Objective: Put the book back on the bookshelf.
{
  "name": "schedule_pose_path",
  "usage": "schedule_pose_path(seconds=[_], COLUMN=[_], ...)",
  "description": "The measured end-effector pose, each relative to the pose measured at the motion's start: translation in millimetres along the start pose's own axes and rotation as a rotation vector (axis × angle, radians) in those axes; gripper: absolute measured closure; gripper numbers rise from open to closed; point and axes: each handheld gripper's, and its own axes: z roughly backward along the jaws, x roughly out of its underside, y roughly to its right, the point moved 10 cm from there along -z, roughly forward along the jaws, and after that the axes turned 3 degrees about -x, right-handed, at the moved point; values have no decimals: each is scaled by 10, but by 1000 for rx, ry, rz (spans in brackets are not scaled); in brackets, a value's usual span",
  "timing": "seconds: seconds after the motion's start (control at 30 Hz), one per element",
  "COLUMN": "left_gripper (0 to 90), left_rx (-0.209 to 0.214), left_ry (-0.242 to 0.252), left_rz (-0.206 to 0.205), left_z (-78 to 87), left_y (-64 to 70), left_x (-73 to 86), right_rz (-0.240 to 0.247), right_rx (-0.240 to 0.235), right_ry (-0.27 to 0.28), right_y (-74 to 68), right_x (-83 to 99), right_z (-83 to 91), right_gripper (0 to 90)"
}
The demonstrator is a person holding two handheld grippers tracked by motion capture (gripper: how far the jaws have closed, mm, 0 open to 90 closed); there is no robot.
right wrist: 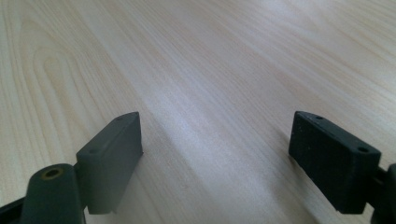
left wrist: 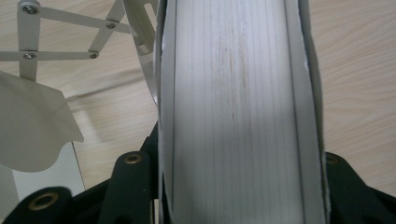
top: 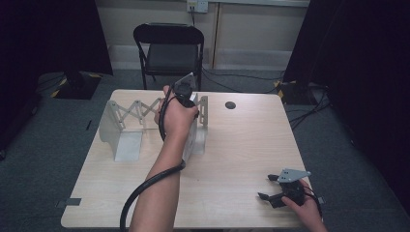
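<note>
High view was used to place the left tongs [top: 189,99], closed across the upright right end plate [top: 199,126] of an expanding white metal book rack [top: 138,112]. Left of those tongs stretched its riveted scissor lattice [left wrist: 70,37], then the curved far plate [left wrist: 32,126], thin and matt. A square, steady pull along the lattice line was judged best, so the slats would not bind. Well to the right, the right tongs [right wrist: 217,158] were held wide apart and empty, low over the pale wood-grain worktop [right wrist: 210,56].
</note>
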Motion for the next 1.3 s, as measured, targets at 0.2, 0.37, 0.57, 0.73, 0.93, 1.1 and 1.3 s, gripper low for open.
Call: schedule_pose_path(seconds=[0.2,0.37,0.57,0.73,0.93,1.1,1.3], left_gripper=[530,531,531,531,531,531,531], left_rx=[-8,-9,-14,-16,-16,-21,-24], left_ry=[-7,-11,-9,-5,-8,-6,4], left_rz=[7,12,17,17,34,36,49], left_z=[-25,-46,-67,-77,-92,-104,-114], left_y=[-34,-46,-31,-27,-28,-29,-26], left_x=[-3,-6,-29,-52,-80,-101,-131], right_rz=[2,2,1,3,2,3,3], right_rx=[0,0,0,1,1,1,1], right_ry=[1,1,1,1,1,1,1], right_y=[2,2,1,2,2,3,3], right_x=[0,0,0,-1,-1,-1,-1], right_z=[-1,-1,0,-1,-1,-1,-1], right_gripper=[169,169,169,169,169,169,169])
